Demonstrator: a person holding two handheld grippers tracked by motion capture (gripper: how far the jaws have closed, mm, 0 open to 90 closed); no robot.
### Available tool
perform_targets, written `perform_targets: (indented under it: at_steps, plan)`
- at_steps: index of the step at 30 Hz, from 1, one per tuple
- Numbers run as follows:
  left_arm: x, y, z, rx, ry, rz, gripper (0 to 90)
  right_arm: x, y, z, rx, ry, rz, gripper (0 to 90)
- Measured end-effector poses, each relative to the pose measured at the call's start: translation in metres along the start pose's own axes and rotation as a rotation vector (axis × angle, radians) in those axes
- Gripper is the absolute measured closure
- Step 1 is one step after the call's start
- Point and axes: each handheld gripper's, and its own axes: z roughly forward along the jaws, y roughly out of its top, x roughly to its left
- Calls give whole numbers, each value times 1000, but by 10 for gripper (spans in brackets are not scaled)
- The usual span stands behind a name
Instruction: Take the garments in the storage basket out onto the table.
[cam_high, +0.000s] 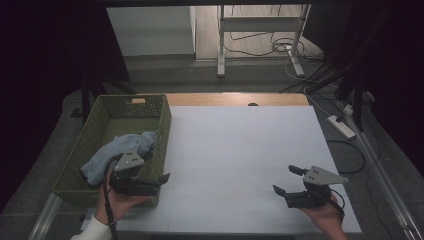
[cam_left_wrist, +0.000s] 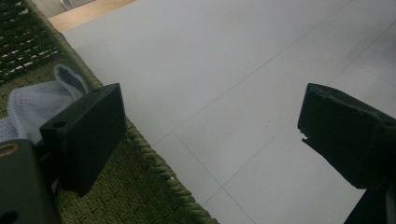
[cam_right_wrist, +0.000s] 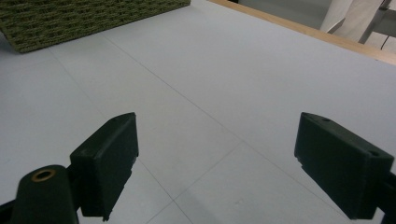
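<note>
L gripper (cam_high: 150, 181): jaws spread wide, holding nothing; sits over the near-right rim of the basket, approx 7 o'clock on the table. In the left gripper view one jaw hangs over the woven rim, the other over bare table.
R gripper (cam_high: 290, 181): jaws wide too, empty; low over the table at approx 5 o'clock, well apart from the basket, aimed toward it.
Hands: L hand (cam_high: 120, 202) and R hand (cam_high: 325, 215) come in from 6 o'clock, each around its gripper.
Cloth (cam_high: 117, 152): light blue, mesh-looking in the left gripper view (cam_left_wrist: 32, 105); crumpled inside the basket, near-right part, one fold riding up the right wall. Just beside the L gripper, not touched.
Handling (judgement): soft, light, limp; won't hold shape, will drape & drag when lifted. Not fragile, not slippery. Mesh could snag on the weave.
Where to grip (judgement): the raised fold by the right wall, nearest the L jaws; pinch a bunched ridge, not a flat layer.
Basket (cam_high: 107, 120): green woven, rectangular, at 9 o'clock, on the table's left edge.
Table (cam_high: 240, 145): white top, wood strip along 12 o'clock edge.
Count: 2 grippers, 1 cloth, 1 basket.
</note>
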Motion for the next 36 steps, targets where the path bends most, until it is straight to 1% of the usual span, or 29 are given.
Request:
perform_targets:
  at_steps: [5,16,22,27,36]
  plan:
    - [7,4,-3,-1,-1,-13,78,0,0,0,2,-1,-1,138]
    - [19,9,-3,17,8,-18,79,1,-1,2,14,2,-8,139]
    - [28,12,-3,29,13,-23,81,0,-2,3,20,-1,-8,139]
    - [35,14,-4,30,6,-38,84,0,-2,3,26,-5,-15,143]
    - [48,20,-6,54,27,-38,85,0,-3,4,33,-2,-16,143]
